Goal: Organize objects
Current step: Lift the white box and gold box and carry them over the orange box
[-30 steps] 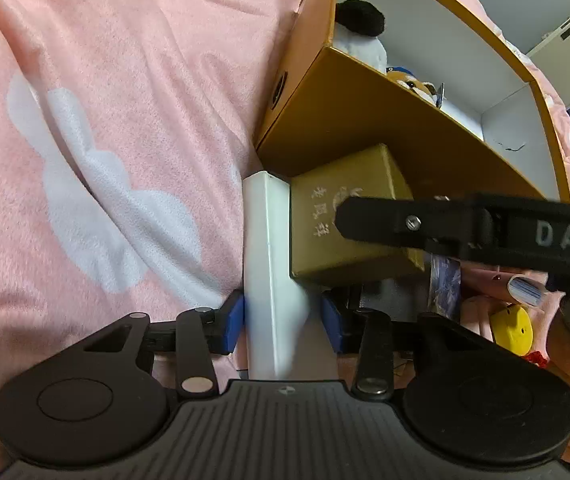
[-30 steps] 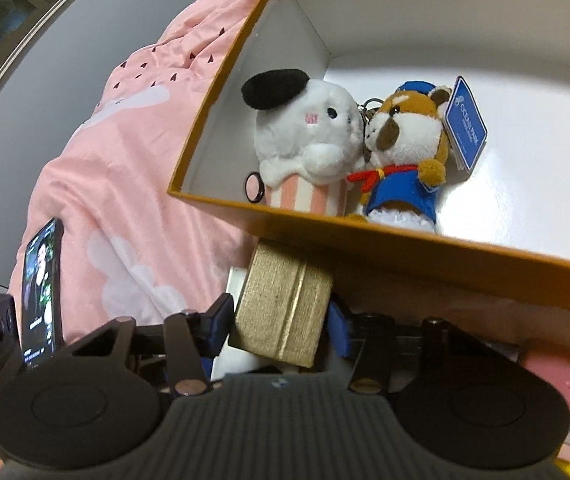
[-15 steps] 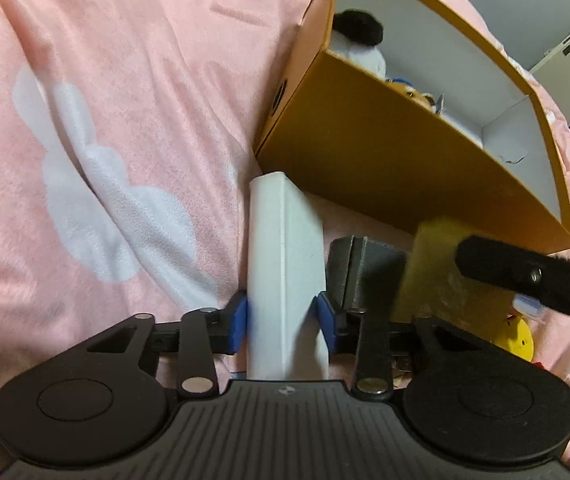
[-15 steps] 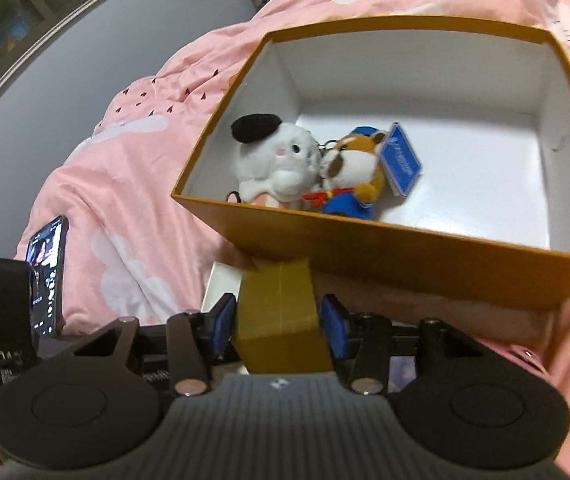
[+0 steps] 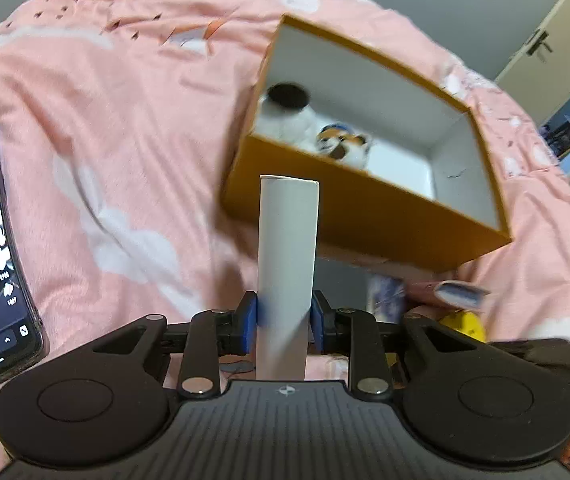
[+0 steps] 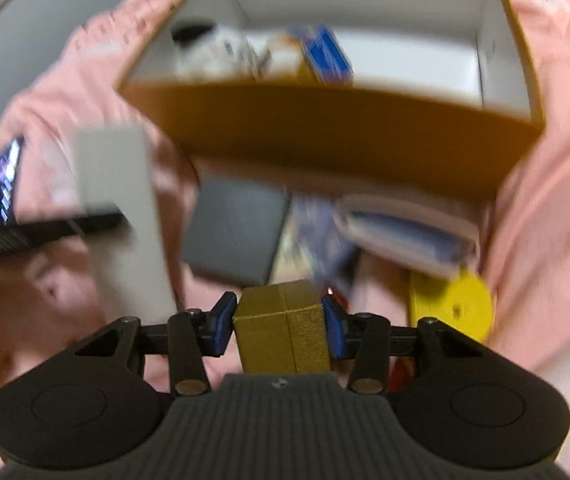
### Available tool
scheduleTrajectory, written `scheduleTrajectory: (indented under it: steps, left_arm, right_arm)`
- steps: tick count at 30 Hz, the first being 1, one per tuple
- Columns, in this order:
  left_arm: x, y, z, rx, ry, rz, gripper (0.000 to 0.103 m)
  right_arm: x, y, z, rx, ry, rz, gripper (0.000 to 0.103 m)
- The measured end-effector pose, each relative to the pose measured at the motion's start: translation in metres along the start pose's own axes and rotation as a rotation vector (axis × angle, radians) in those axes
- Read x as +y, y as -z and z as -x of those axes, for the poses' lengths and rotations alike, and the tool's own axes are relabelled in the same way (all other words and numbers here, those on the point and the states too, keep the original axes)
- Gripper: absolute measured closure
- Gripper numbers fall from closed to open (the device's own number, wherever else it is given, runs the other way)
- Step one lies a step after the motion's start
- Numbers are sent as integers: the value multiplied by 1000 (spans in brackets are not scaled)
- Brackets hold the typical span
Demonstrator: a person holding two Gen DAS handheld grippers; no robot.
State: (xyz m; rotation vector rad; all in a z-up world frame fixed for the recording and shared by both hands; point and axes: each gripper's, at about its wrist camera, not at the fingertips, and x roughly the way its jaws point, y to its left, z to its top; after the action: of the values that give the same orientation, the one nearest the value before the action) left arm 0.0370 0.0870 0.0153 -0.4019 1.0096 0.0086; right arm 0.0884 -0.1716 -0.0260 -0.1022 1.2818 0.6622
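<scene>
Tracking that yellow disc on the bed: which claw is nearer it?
Right. The right claw, holding the gold box, sits just beside the yellow disc. The left claw, gripping the white box, is farther off.

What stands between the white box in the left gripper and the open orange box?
Only the orange box's near wall. The white box, clamped in the left gripper, is off the bed but overlaps that wall in view, so it may need lifting over the rim. Two plush toys fill the far-left corner.
</scene>
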Motion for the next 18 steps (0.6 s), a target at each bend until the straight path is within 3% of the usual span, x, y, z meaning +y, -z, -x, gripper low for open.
scheduleTrajectory:
  steps: [11, 18]
  left_arm:
    - [-25, -8, 6, -16, 57, -58, 72]
    - [-38, -12, 15, -25, 98, -95, 72]
  right_arm:
    - [9, 14, 0, 94, 23, 138, 56]
    - [0, 11, 24, -3, -29, 101, 56]
